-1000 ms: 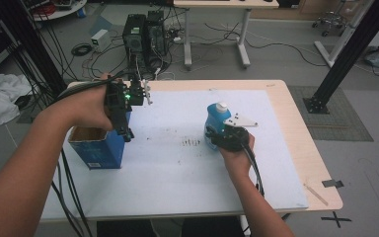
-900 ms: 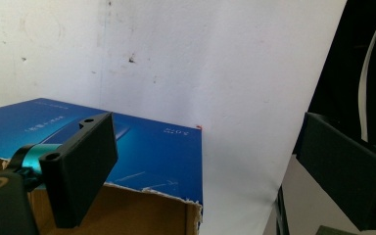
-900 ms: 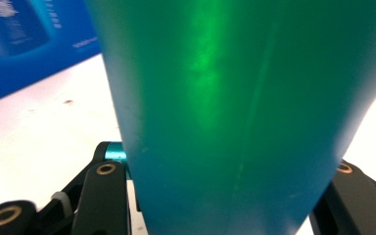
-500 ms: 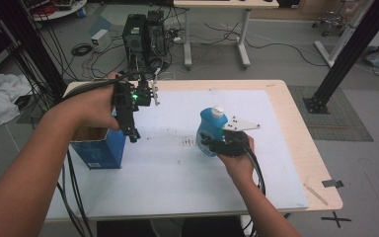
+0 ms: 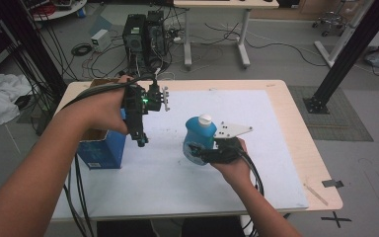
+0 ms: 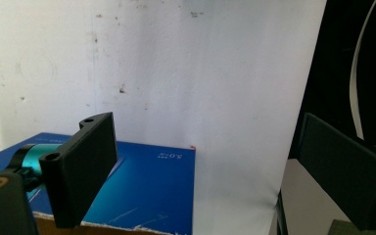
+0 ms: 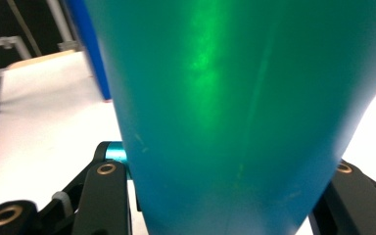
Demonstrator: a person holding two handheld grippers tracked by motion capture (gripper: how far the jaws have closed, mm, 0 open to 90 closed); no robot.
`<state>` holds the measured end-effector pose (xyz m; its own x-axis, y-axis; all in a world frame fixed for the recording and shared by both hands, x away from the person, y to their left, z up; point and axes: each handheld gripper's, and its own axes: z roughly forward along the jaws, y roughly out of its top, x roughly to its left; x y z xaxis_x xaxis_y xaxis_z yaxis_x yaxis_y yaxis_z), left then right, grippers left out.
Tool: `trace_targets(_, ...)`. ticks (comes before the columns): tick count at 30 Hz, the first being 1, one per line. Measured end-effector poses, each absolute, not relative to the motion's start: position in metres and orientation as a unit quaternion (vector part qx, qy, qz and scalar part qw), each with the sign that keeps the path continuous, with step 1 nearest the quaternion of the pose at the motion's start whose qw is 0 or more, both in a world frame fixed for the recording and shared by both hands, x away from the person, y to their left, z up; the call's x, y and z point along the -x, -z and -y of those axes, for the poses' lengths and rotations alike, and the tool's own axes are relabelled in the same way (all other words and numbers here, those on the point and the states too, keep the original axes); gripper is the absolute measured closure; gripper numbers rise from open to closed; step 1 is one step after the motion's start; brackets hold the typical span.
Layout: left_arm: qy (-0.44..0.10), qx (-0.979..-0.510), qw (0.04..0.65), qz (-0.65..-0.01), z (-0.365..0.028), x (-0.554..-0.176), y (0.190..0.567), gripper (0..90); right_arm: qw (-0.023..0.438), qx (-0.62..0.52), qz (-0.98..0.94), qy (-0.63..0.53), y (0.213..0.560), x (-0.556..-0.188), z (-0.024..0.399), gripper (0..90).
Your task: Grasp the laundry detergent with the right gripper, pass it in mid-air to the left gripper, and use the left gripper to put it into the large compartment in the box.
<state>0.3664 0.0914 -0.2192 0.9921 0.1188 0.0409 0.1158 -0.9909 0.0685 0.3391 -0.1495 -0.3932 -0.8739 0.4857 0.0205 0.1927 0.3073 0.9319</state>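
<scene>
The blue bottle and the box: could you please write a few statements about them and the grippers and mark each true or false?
1. The right gripper is shut on the blue bottle. True.
2. The bottle's cap is red. False: it is white.
3. The left gripper holds the blue box. False: its jaws stand open, with nothing between them.
4. The blue box stands at the table's left side in the high view. True.
5. The bottle lies inside the box. False: it is held apart from the box, over the white sheet.
</scene>
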Motion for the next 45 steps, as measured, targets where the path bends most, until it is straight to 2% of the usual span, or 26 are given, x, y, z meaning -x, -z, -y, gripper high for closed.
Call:
trace_targets(27,-0.011,-1.0,0.029,0.005,-0.058,-0.343,0.23,8.2,0.018,-0.043,-0.826,-0.561,0.389,-0.334,0.107,46.8)
trace_targets(45,-0.001,-0.999,0.025,0.02,-0.044,-0.335,0.241,8.2,0.012,-0.013,-0.83,-0.557,0.382,-0.334,0.08,46.8)
